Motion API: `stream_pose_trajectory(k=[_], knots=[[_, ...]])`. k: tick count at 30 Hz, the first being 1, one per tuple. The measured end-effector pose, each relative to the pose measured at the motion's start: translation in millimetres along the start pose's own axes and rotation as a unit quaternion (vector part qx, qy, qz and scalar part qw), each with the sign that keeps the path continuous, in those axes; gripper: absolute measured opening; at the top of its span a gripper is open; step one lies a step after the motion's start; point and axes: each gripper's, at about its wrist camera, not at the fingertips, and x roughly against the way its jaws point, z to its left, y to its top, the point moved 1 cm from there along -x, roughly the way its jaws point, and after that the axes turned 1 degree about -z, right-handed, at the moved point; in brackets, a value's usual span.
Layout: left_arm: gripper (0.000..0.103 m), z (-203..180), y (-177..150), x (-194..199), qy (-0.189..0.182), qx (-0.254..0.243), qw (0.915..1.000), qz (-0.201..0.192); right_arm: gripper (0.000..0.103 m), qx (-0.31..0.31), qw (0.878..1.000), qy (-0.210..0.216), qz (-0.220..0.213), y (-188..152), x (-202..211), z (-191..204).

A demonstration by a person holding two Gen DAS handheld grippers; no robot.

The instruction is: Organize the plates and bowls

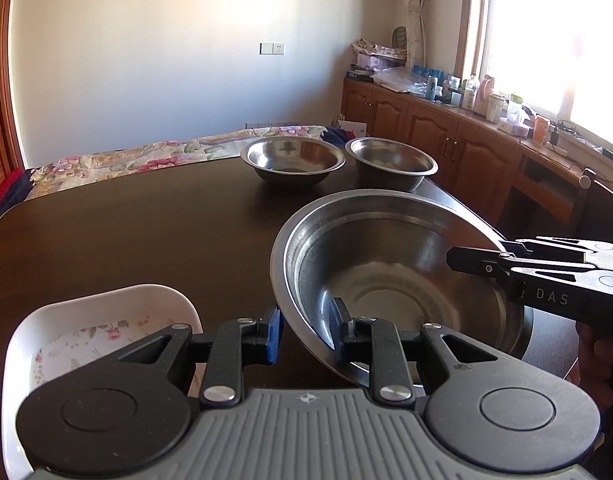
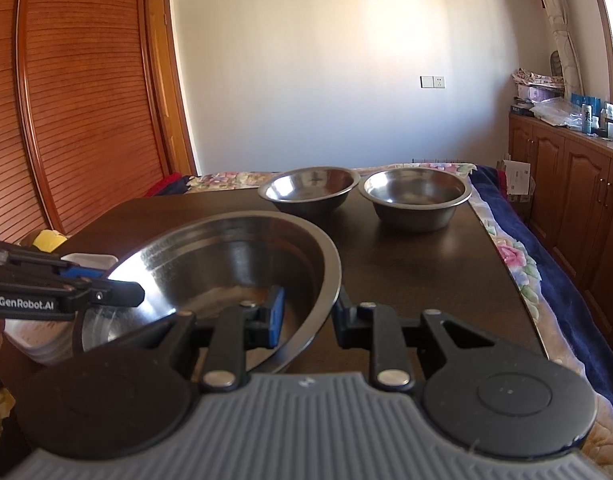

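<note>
A large steel bowl (image 1: 386, 264) sits near the front of the dark table (image 1: 126, 232). My left gripper (image 1: 305, 332) straddles its left rim, one finger inside and one outside, with a gap still showing. My right gripper (image 2: 308, 312) straddles the right rim of the same bowl (image 2: 234, 256) the same way. Each gripper shows in the other's view, my right one (image 1: 546, 276) and my left one (image 2: 66, 292). Two smaller steel bowls (image 1: 293, 158) (image 1: 391, 160) stand side by side at the far edge. A white floral dish (image 1: 102, 328) lies at the front left.
A bed with a floral cover (image 1: 146, 156) lies beyond the table. Wooden cabinets (image 1: 446, 136) topped with bottles and clutter run along the right wall under the window. A slatted wooden wardrobe (image 2: 74, 100) stands on the left.
</note>
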Motion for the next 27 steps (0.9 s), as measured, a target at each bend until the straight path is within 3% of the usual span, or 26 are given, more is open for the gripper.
stream_pose_trajectory(k=[13,16,21,27], knots=[[0.027,1,2,-5,-0.003,0.003,1.0000,0.000,0.028,-0.003,1.000,0.002,0.011,-6,-3,0],[0.034,4,4,-6,-0.002,0.006,1.0000,-0.002,0.028,-0.003,1.000,0.004,0.011,-5,-3,0],[0.043,13,13,-1,0.001,0.016,0.9997,-0.017,0.047,0.001,1.000,0.004,0.001,1,3,-5],[0.045,24,39,-3,0.017,0.013,0.9991,-0.036,0.048,0.018,1.000,-0.005,-0.025,24,14,-16]])
